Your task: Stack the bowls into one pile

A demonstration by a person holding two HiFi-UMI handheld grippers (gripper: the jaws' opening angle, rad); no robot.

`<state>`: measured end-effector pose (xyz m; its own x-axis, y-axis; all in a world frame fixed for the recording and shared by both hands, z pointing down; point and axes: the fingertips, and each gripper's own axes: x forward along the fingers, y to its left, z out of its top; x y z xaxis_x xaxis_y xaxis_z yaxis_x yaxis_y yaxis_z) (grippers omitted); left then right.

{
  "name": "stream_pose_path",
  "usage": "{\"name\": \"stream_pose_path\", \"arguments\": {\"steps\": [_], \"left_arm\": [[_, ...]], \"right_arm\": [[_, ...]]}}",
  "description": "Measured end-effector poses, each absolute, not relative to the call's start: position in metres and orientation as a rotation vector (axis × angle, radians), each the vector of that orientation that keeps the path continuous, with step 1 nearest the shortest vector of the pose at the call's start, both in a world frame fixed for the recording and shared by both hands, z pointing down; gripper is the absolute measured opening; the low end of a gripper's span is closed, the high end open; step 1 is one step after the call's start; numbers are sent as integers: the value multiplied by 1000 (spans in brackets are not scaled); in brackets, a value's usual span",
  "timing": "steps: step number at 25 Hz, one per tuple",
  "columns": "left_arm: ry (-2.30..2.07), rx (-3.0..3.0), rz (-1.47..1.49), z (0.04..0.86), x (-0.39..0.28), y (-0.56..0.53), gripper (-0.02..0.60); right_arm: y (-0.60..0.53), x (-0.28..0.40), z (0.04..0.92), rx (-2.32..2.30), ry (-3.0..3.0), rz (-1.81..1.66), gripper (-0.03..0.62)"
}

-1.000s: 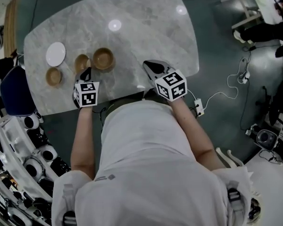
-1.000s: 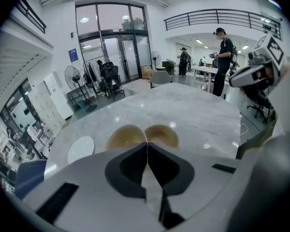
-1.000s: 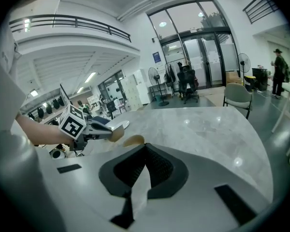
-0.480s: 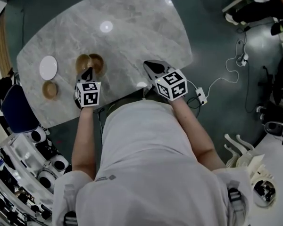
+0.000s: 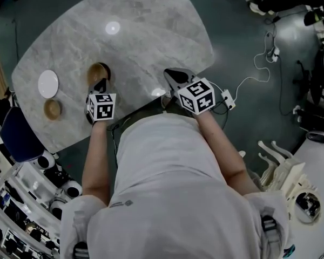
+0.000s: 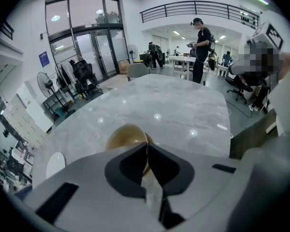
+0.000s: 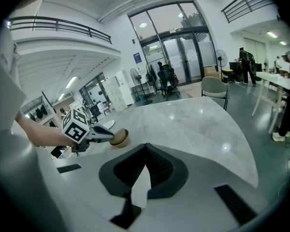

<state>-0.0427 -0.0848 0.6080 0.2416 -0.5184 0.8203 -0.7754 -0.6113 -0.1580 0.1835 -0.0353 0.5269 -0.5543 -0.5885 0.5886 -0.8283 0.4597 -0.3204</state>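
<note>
Left gripper closed, tips at near rim of wooden bowl; right gripper closed, idle. Small bowl by white plate unstacked; next I open jaws, fetch it

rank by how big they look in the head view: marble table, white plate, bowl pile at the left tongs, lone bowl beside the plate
1. marble table
2. white plate and bowl pile at the left tongs: too alike to rank
3. lone bowl, slightly smaller
</note>
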Motion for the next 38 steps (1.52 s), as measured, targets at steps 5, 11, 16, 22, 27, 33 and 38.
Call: {"name": "stream_pose_path", "arguments": {"steps": [5, 11, 16, 22, 27, 33, 38], "left_arm": [[-1183, 2234, 1309, 615, -40, -87, 11], [-1166, 2202, 1314, 625, -38, -87, 11], [-1154, 2178, 1303, 630, -35, -81, 21], [-1168, 2169, 1272, 629, -35, -75, 79], [-1202, 2156, 1238, 625, -39, -73, 92], [-1266, 2103, 1151, 619, -55, -66, 91], [-1352, 2037, 1116, 615, -81, -58, 91]], "right_arm": [[-29, 189, 531, 1209, -2292, 843, 11], [-23, 197, 531, 1225, -2275, 851, 11], [-18, 202, 531, 1226, -2264, 855, 11], [-16, 201, 531, 1202, -2271, 844, 11], [-19, 193, 532, 1151, -2289, 828, 11], [-28, 175, 533, 1064, -2320, 801, 11], [-37, 151, 534, 954, -2356, 766, 11]]}}
